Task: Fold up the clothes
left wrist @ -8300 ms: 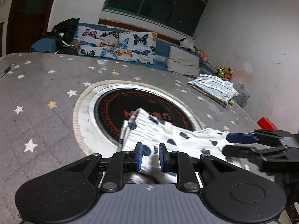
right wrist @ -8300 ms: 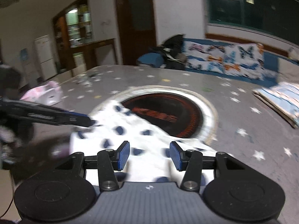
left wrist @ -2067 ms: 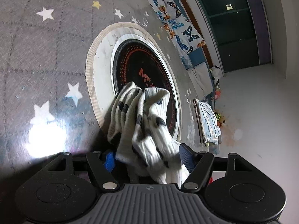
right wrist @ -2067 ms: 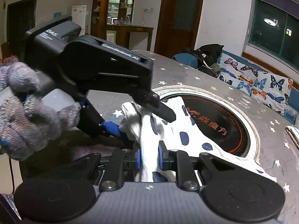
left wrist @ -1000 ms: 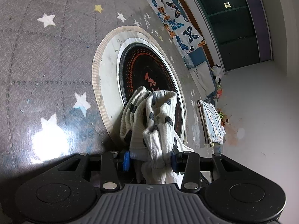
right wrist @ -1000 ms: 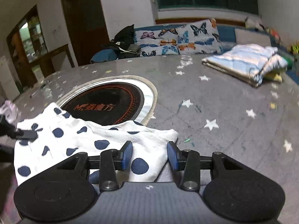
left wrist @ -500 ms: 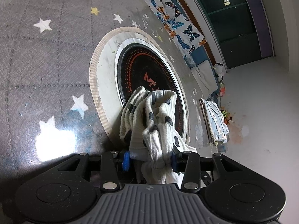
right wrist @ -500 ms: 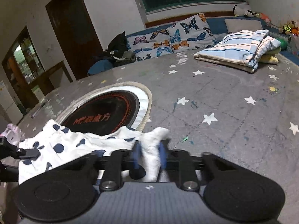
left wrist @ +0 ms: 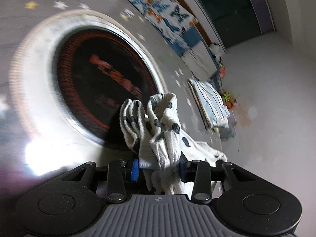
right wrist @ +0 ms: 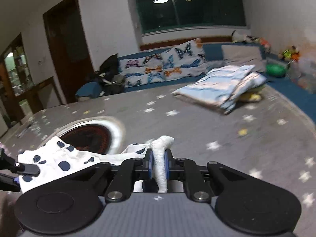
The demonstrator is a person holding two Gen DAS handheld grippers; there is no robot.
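Where the right gripper [right wrist: 158, 165] sits nearest its camera, its two blue-padded jaws are pinched tight on a rolled white edge of the white garment with dark blue spots [right wrist: 59, 158], which pokes up between them. From there the cloth stretches leftward, lifted, its lower part hidden behind the gripper body, to the left gripper [right wrist: 21, 169], whose black finger shows at the far left edge of that view. In the left wrist view, the left gripper [left wrist: 158, 169] has its jaws only partly closed, a thick bunched wad of the same spotted garment [left wrist: 158, 126] gripped between the blue pads [left wrist: 135, 169] and rising in two folded lobes above them, while a loose tail trails off to the right. Just beyond the cloth lies the round black cooktop with orange markings and a pale metal rim [left wrist: 106, 83], set into the grey table cover printed with white and yellow stars [right wrist: 217, 122]. Farther across the table rests a folded blue-and-white striped blanket [right wrist: 223, 86]. Behind it runs a blue bench with butterfly-print cushions [right wrist: 164, 67], a grey cushion [right wrist: 241, 57], and a dark window [right wrist: 187, 6] above. Both views are motion-blurred.
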